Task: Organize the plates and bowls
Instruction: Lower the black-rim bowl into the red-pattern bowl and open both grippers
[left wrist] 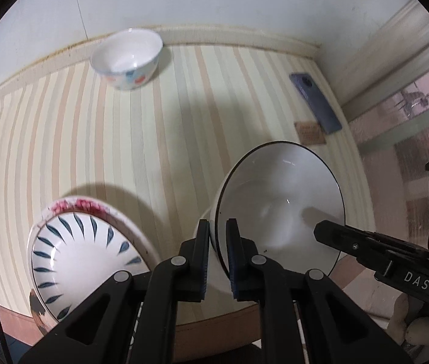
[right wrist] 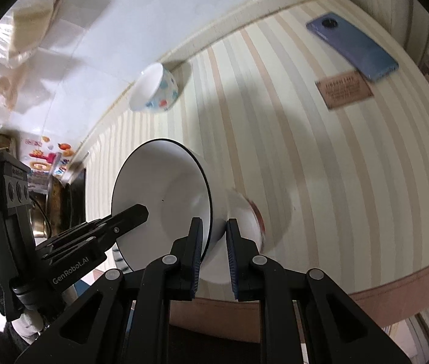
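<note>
Black-rimmed white bowl [left wrist: 278, 203] sits tilted at lower centre-right of the left wrist view, its rim pinched between the left gripper [left wrist: 217, 236] fingers and, on the opposite side, the right gripper [right wrist: 213, 236]. Leaf-patterned bowl [left wrist: 84, 257] lies lower left on its red-rimmed plate [left wrist: 78, 204]; dotted bowl [left wrist: 126, 57] sits upper left.

A bowl [left wrist: 278, 203] sits tilted right of the stacked plates [left wrist: 87, 254], a small bowl [left wrist: 127, 57] far behind.
</note>
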Motion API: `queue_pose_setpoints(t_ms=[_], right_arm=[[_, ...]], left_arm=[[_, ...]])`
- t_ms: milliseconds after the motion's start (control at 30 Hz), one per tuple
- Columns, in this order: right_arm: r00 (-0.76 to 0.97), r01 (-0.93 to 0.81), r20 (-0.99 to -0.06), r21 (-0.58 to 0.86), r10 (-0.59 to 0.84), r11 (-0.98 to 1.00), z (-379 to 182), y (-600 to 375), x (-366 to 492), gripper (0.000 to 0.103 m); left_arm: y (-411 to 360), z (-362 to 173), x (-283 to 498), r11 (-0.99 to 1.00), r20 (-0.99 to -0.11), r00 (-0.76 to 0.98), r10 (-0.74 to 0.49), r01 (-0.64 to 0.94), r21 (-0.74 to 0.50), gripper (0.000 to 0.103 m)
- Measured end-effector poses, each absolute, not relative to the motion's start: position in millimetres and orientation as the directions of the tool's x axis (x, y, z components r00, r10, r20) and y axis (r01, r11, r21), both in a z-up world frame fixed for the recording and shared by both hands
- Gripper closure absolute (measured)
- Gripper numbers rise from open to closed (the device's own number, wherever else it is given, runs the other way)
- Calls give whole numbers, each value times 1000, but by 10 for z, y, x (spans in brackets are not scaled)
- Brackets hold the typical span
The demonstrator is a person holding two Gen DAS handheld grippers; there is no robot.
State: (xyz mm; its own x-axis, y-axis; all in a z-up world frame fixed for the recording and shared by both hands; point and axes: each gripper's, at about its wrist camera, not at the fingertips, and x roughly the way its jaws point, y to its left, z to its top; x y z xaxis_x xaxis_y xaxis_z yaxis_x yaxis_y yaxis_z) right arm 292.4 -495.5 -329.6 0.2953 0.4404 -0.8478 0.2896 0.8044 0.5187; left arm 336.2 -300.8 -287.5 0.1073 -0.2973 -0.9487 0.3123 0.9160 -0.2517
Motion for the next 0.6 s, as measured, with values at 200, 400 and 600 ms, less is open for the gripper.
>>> queue_pose_setpoints(t_ms=[200, 400, 600], right_arm=[[246, 313, -863, 502, 442, 806, -3552, -4925, 2807, 86], [218, 319, -874, 485, 435, 814, -3675, -4895, 2756, 86], [206, 323, -881, 473, 427, 820, -3714, -4893, 2736, 86]], left_arm=[[-3034, -3090, 3258, 916, -964, 66, -259, 332, -223, 94], [-3061, -3199, 3222, 917, -972, 49, -231, 344, -201, 94], [-3083, -3240, 3208, 918, -976, 45, -214, 351, -185, 94]])
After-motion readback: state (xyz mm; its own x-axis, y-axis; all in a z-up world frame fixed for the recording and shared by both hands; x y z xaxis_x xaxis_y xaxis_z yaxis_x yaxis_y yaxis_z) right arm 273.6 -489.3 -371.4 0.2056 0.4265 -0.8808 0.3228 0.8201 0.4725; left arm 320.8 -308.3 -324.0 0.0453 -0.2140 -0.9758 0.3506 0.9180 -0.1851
